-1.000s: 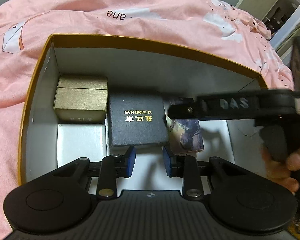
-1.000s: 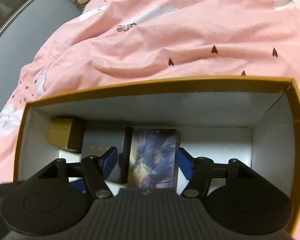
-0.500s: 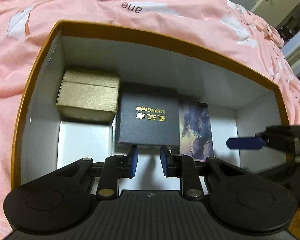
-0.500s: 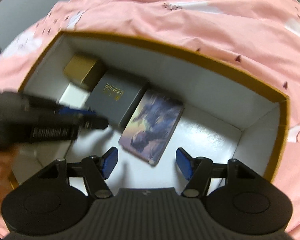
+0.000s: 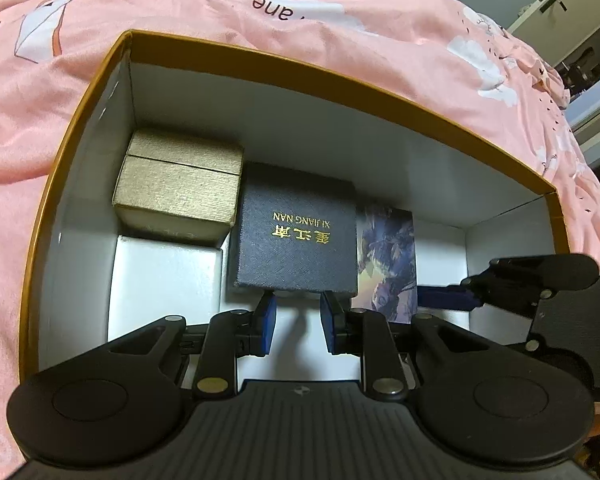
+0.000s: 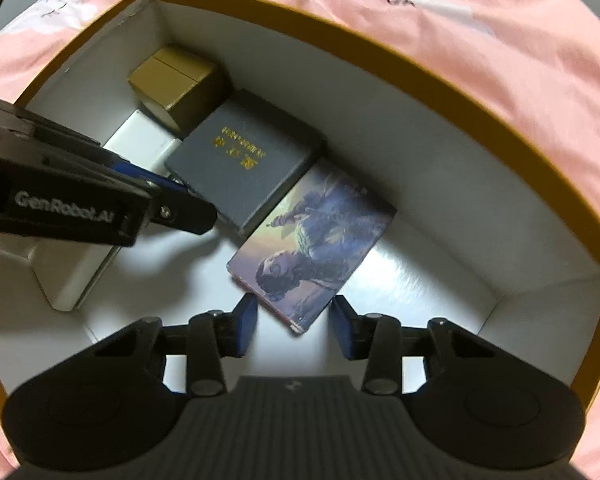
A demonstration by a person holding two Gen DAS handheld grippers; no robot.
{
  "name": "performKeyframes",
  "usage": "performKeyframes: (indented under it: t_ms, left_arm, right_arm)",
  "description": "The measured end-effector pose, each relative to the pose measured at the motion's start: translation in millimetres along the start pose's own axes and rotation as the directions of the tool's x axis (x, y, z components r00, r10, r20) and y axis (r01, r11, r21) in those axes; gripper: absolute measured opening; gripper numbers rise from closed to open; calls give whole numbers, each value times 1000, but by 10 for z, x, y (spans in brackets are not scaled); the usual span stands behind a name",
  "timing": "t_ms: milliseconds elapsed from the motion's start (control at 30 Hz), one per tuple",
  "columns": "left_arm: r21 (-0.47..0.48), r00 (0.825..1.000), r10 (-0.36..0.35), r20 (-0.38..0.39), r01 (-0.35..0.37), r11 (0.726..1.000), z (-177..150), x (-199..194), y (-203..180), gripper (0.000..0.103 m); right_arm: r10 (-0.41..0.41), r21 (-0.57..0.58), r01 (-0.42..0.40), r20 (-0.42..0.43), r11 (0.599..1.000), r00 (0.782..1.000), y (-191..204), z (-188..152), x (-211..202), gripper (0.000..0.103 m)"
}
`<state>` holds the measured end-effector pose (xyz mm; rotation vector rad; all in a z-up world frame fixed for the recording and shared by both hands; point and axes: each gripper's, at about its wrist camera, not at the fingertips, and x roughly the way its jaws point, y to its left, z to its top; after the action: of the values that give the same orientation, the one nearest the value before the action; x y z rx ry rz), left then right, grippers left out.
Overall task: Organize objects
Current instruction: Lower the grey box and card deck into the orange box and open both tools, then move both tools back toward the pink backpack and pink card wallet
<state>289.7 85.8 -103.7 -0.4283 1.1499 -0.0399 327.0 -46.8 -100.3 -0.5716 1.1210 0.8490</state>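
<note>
The flat white rectangular box point(image 6: 74, 276) lies partly hidden behind the black left gripper point(image 6: 172, 184) — gold lettering on the dark navy textured case point(image 6: 244, 160) is blurred.

Four items sit inside the open box point(image 5: 284, 66), gold rim, white walls. A gold case point(image 5: 178, 190) sits shut in the far left corner. Just in front of it, a white box point(image 5: 164, 276) lies flat. Beside them, the dark case point(image 5: 298, 240) with gold lettering rests flat, lid up. Tight against its right side lies the picture card point(image 6: 312, 240), purple artwork facing up, flat on the white floor, with its near corner pointing between the right gripper's point(image 6: 294, 330) parted fingers.
</note>
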Motion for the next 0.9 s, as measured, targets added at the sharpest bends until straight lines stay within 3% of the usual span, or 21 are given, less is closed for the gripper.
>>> performKeyframes:
  t_ms: [300, 567, 733, 900]
  left_arm:
    - [16, 999, 33, 34, -33, 999, -45, -93, -37, 27]
    - [64, 996, 33, 82, -38, 997, -242, -450, -213, 27]
    - [87, 987, 18, 161, -32, 996, -524, -909, -329, 27]
    - [133, 972, -63, 226, 33, 991, -1027, -1324, -518, 27]
  right_arm:
    - [-18, -43, 20, 43, 999, 999, 36, -3, 16, 43]
    - [-50, -66, 53, 53, 996, 997, 99, -70, 1, 45]
    - [-71, -21, 74, 125, 997, 990, 165, -200, -420, 46]
    - [-67, 69, 51, 250, 996, 966, 393, -522, -1021, 52]
